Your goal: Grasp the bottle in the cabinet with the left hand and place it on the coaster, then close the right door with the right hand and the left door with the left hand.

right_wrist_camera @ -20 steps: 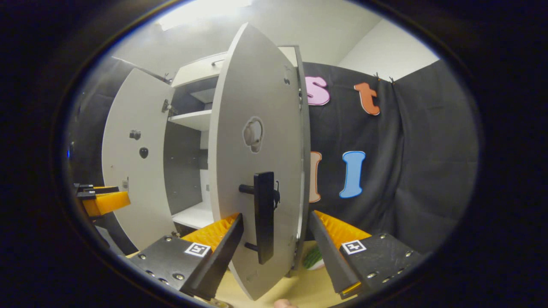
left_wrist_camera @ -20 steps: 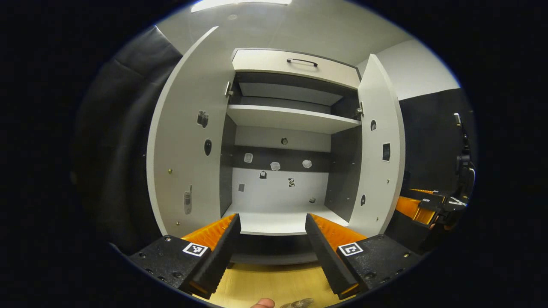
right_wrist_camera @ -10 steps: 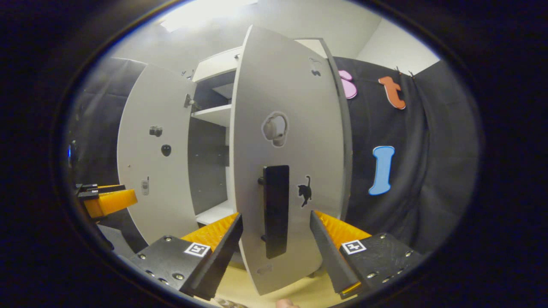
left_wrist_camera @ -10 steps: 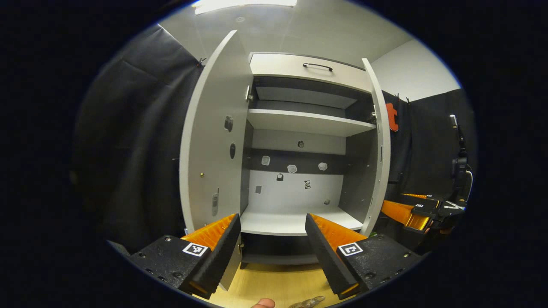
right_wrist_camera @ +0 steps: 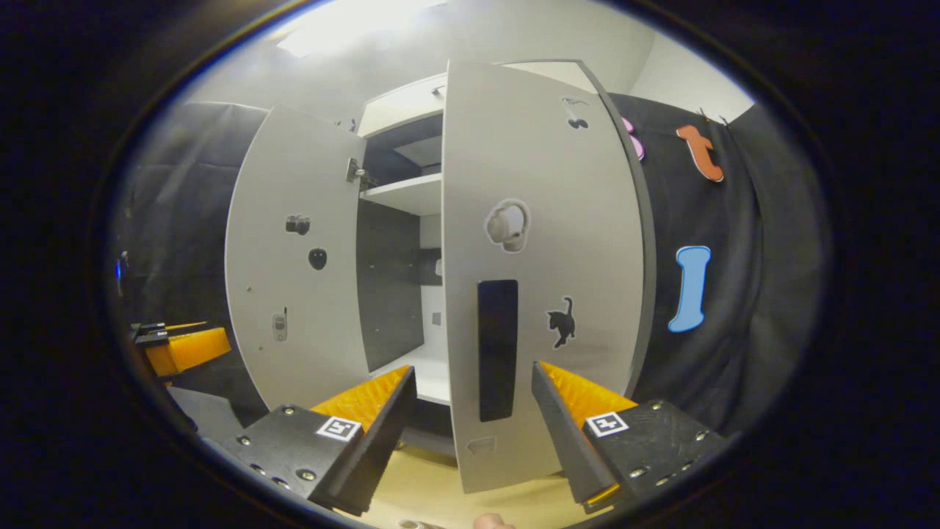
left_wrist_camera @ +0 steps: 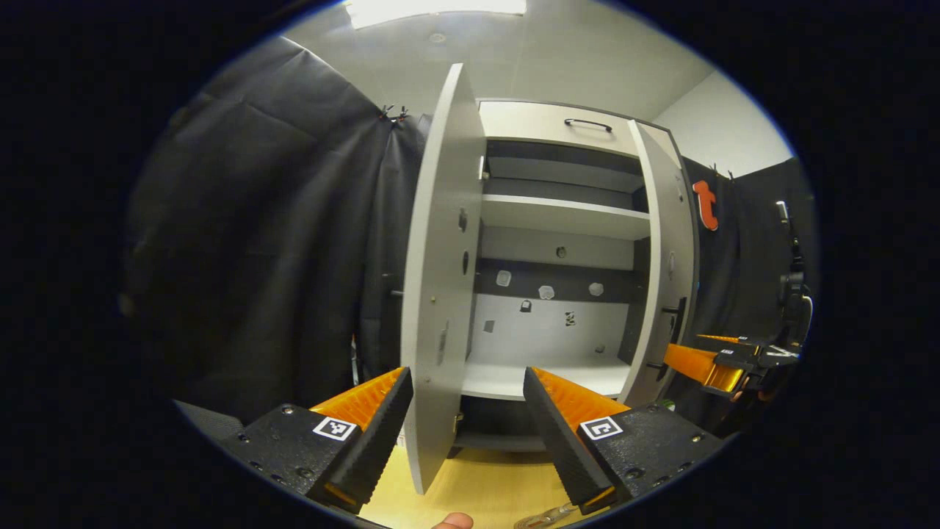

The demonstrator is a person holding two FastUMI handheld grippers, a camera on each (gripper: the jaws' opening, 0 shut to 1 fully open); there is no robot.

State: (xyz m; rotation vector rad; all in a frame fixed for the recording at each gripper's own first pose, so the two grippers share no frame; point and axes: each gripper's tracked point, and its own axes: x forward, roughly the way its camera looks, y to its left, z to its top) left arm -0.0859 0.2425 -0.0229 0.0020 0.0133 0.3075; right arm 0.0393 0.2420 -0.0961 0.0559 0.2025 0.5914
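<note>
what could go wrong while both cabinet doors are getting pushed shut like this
1. The right door is partly closed with its handle between the open fingers of the right tool; a finger may snag the handle.
2. The left door stands edge-on between the open fingers of the left tool; it could slip off the edge.
3. Both doors swinging inward might meet and clash.

So the white cabinet (left_wrist_camera: 558,220) has grey inner walls and a white shelf. Its right door (right_wrist_camera: 543,242) is swung partway shut, outer face showing, with a long black handle (right_wrist_camera: 498,349) and a cat sticker beside it. The left door (left_wrist_camera: 440,279) stands wide open off the cabinet's left edge, small stickers on its inside face.
</note>
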